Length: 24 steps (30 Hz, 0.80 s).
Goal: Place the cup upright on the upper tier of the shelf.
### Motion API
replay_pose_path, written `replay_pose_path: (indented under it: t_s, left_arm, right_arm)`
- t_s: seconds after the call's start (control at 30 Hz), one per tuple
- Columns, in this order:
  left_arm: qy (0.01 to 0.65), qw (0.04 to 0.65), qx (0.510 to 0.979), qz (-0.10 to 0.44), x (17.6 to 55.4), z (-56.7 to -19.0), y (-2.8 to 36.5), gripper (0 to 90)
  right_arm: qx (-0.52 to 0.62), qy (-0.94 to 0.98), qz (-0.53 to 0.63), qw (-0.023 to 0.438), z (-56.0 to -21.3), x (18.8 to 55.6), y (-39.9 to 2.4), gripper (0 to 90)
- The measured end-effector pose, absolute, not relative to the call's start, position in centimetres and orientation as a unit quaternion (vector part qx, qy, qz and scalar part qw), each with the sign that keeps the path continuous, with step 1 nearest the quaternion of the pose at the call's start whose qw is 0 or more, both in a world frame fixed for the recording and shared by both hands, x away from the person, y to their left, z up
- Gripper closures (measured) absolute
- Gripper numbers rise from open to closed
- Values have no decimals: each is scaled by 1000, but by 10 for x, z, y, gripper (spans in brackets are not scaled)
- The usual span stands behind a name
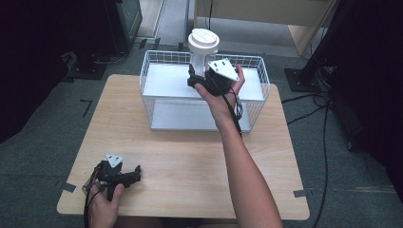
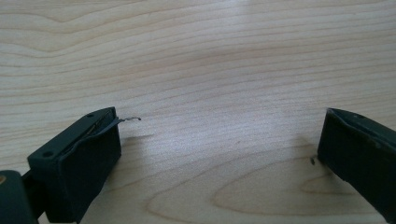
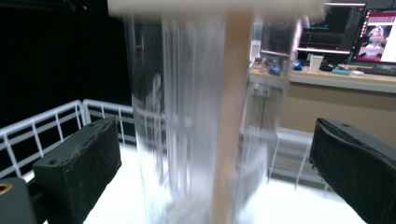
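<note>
Right gripper (image 1: pixel 197 78) over white wire basket (image 1: pixel 259 78), jaws wide around clear white-lidded plastic cup (image 1: pixel 203 47), probably releasing. Left gripper (image 1: pixel 135 173) parked wide and empty on light wooden table (image 1: pixel 190 161).

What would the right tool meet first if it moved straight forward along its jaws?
Probably the clear cup with the white lid, standing between the right tool's open jaws, already very close.

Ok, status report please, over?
Left gripper open, resting on wooden table. Right gripper open around clear white-lidded cup above white wire basket.
</note>
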<state>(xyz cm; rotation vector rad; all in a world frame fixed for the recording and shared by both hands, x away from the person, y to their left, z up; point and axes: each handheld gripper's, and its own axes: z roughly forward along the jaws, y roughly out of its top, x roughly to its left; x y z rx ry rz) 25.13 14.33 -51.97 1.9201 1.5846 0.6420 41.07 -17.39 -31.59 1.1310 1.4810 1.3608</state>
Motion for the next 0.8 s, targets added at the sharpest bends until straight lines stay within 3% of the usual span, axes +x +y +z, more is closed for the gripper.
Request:
replay_pose_path:
  t_s: [0.8]
  left_arm:
    - [591,281,717,240,251,-520,143,0]
  right_arm:
    - [453,594,522,412,-375,340,-236,23]
